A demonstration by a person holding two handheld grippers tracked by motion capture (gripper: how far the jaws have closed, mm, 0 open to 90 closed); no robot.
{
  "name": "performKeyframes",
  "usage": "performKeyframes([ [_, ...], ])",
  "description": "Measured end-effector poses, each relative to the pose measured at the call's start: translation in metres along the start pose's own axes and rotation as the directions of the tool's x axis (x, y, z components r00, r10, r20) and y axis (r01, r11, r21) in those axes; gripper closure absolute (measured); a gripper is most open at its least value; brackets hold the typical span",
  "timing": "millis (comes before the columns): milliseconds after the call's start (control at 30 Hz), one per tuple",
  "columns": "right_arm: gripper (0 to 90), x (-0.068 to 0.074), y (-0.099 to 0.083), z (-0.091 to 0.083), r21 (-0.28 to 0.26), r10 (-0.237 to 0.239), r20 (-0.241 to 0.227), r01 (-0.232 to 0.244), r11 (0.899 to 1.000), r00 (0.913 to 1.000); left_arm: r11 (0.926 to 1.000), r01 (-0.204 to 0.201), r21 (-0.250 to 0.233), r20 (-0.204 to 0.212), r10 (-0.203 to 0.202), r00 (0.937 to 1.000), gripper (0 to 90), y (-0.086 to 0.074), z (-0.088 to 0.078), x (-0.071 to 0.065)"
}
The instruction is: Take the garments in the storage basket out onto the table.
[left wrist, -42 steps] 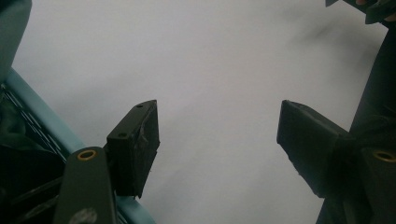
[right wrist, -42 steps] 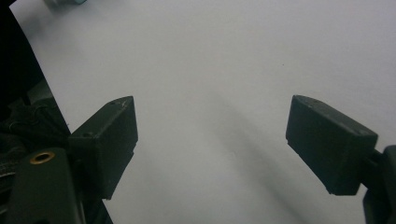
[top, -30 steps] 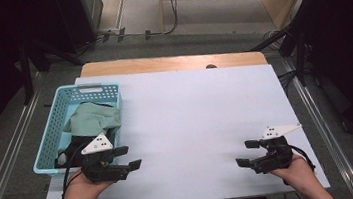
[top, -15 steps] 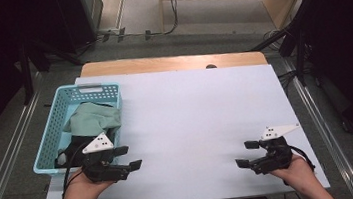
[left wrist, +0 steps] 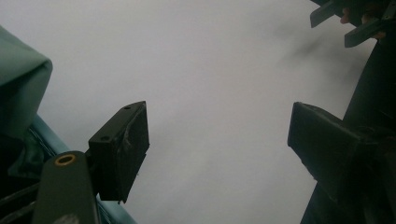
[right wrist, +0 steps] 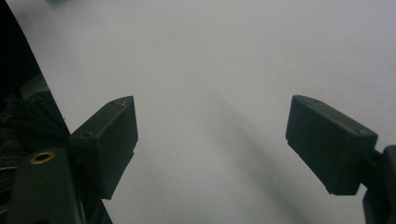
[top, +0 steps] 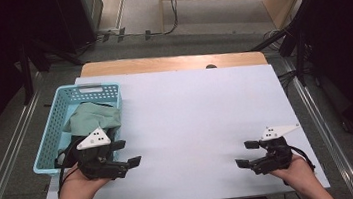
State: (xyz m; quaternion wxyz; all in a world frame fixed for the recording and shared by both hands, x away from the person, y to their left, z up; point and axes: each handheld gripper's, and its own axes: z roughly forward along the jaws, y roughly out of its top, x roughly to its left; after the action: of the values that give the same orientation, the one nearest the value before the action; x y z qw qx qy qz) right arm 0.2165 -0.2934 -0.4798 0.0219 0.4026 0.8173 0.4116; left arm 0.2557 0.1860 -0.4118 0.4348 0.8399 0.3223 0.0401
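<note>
1. The green cloth (top: 91, 118) is lying bunched in the pale blue basket (top: 50, 139) at the left edge of the white surface (top: 196, 112); nothing is being carried, so by my reading the handling of it is either finished or not begun
2. The left claw (top: 126, 154) is resting just beside the basket's near corner, its jaws having just been opening, with nothing between them
3. The right claw (top: 247, 153) is sitting well apart at the right, jaws spread wide and empty
4. The cloth is looking soft and matte, folding in loose rounded creases; the basket is showing rigid latticed plastic walls; the surface is lying flat and smooth
</note>
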Motion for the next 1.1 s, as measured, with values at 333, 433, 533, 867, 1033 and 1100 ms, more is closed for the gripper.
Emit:
performKeyframes([
  [333, 15.4, 0.000, 0.000, -0.001, 0.000, 0.001, 0.003, -0.001, 1.000, 1.0000, 0.9984, -0.033, 0.046, -0.016, 0.034, 0.9993, 20.3, 0.017, -0.004, 0.005],
  [433, 15.4, 0.000, -0.001, -0.001, 0.002, 0.000, 0.005, 0.000, 1.000, 1.0000, 0.9984, -0.037, 0.042, -0.018, 0.038, 0.9991, 20.3, 0.024, -0.006, 0.007],
  [533, 15.4, 0.000, 0.000, 0.000, 0.001, 0.000, 0.003, 0.000, 1.000, 1.0000, 0.9984, -0.041, 0.040, -0.009, 0.041, 0.9991, 20.4, 0.028, -0.006, 0.010],
  [867, 15.4, 0.000, 0.000, 0.000, 0.000, 0.012, 0.000, -0.012, 1.000, 0.9999, 0.9978, -0.040, 0.053, -0.005, 0.040, 0.9992, 20.4, 0.044, -0.007, 0.018],
  [1033, 15.4, 0.000, 0.000, 0.001, 0.004, 0.009, -0.001, -0.009, 1.000, 1.0000, 0.9979, -0.041, 0.050, -0.015, 0.042, 0.9990, 20.3, 0.051, -0.007, 0.022],
  [1100, 15.4, 0.001, 0.000, 0.001, 0.004, 0.009, -0.002, -0.009, 1.000, 1.0000, 0.9984, -0.035, 0.046, -0.013, 0.035, 0.9993, 20.3, 0.052, -0.008, 0.023],
])
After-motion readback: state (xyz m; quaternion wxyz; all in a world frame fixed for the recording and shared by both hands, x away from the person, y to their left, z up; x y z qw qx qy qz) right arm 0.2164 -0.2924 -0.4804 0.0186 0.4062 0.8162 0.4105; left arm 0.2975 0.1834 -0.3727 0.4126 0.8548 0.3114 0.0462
